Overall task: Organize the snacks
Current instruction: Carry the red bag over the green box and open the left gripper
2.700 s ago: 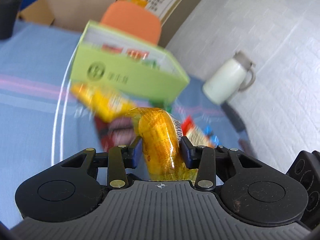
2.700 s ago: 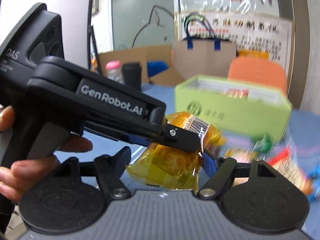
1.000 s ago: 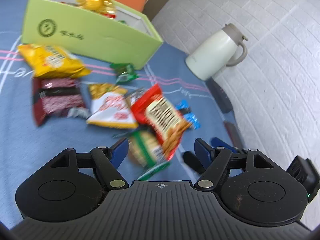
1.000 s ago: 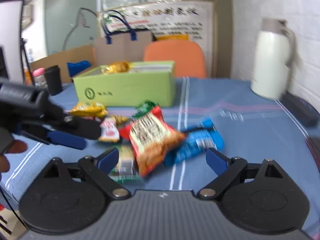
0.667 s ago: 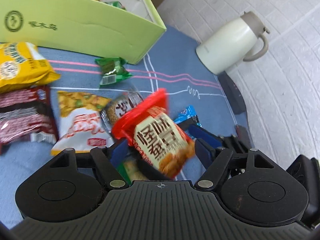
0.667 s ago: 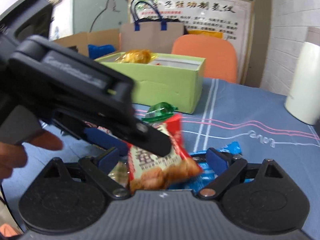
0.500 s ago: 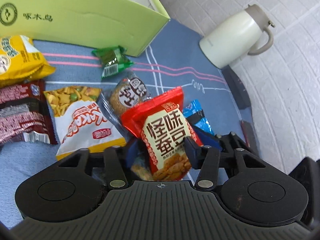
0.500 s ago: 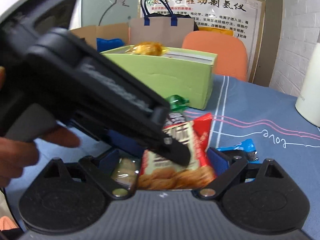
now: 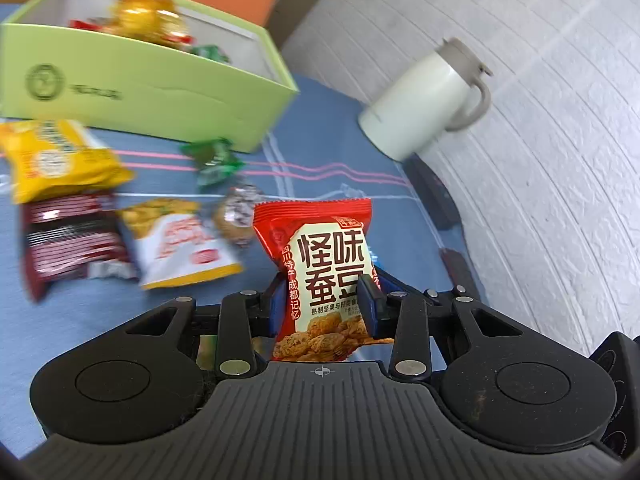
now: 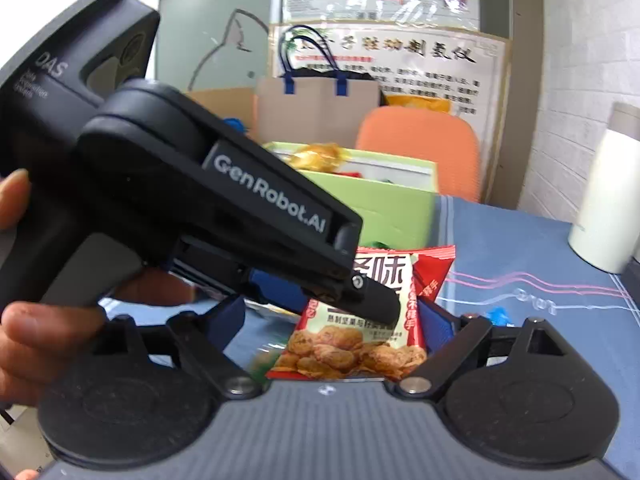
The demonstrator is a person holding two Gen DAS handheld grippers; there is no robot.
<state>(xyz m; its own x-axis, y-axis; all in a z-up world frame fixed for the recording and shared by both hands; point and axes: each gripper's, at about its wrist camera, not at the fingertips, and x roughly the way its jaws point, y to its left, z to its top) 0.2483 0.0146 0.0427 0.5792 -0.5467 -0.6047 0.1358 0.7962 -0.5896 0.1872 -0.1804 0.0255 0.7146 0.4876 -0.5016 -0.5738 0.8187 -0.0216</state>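
Observation:
My left gripper is shut on a red snack packet and holds it above the blue tablecloth. The same packet shows in the right wrist view, between the wide-open fingers of my right gripper, with the left gripper's body across it. The green box stands at the back left and holds a gold packet and other snacks. On the cloth lie a yellow packet, a dark red packet, a white-and-yellow packet and a green candy.
A white thermos jug stands at the right by the brick wall. Dark flat objects lie along the table's right edge. An orange chair is behind the box. A blue packet lies right of the grippers.
My left gripper dropped the gold packet in the box, came down open over the red packet, shut on it and lifted it. The right gripper stayed open.

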